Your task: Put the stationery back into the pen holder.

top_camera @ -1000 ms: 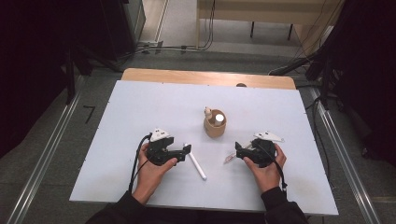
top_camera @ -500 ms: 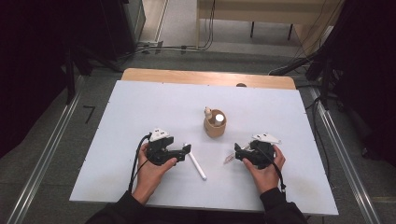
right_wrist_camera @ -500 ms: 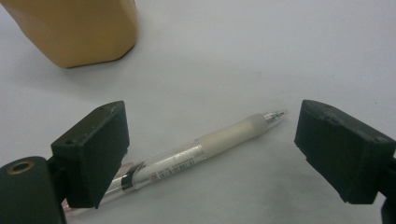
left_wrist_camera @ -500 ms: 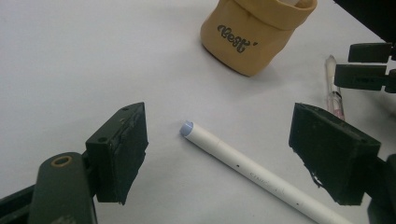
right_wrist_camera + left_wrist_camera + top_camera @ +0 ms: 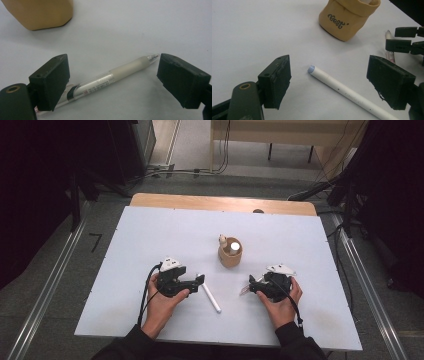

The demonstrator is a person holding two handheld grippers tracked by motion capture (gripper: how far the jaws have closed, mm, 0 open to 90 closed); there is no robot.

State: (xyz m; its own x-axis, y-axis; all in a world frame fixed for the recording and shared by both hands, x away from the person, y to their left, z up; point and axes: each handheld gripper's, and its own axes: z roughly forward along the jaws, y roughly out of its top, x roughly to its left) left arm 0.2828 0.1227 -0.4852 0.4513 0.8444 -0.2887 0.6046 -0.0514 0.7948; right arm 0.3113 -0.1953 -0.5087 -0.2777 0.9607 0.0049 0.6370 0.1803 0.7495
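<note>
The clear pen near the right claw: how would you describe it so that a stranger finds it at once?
Start at the tan fabric cup in the middle of the white table. Toward the person's right hand, the clear pen lies flat between the open jaws of the right claw. Unlike the solid white pen by the left claw, it has a transparent barrel and frosted grip.

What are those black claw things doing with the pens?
A person holds a claw in each hand over a white table. The left claw is open around a white pen lying flat. The right claw is open around a clear pen, also flat. Neither pen is gripped yet. A small tan pouch stands farther back, with something already inside.
</note>
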